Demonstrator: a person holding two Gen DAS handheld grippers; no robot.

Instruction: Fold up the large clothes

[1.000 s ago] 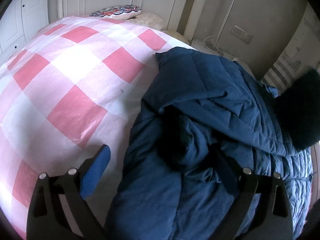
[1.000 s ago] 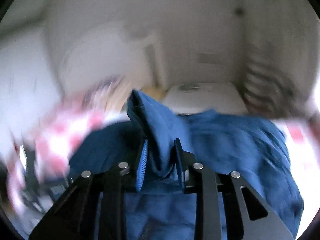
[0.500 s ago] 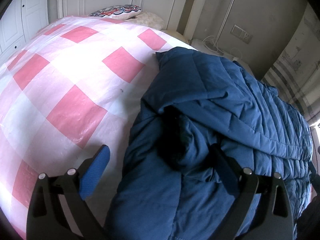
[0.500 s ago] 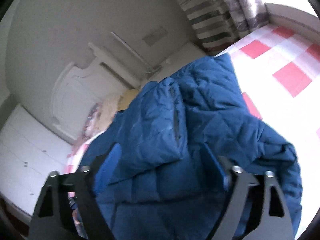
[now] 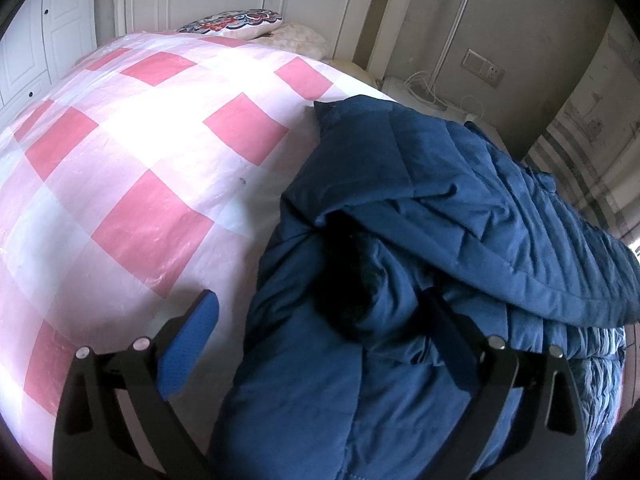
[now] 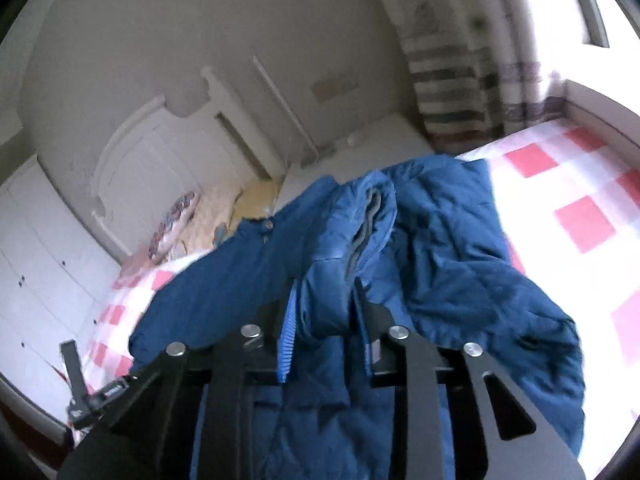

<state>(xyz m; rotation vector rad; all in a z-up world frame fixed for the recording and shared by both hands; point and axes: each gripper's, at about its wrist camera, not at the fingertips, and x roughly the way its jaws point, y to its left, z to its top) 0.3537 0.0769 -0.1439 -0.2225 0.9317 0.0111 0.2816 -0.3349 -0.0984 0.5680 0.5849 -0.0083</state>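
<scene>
Left wrist view: my left gripper (image 5: 320,340) has its jaws spread wide over the navy jacket (image 5: 420,240), gripping nothing, one pad above the bed cover, placed to take a fold edge, I judge.
Jacket: bunched on the pink-checked bed (image 5: 140,160), toward one edge.
Right wrist view: my right gripper (image 6: 326,322) jaws pinch a ridge of jacket (image 6: 440,264) by the zip, lifted so the panel can swing over.

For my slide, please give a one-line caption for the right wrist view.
Right gripper pinching a fold of the navy quilted jacket above the pink-checked bed cover.
</scene>
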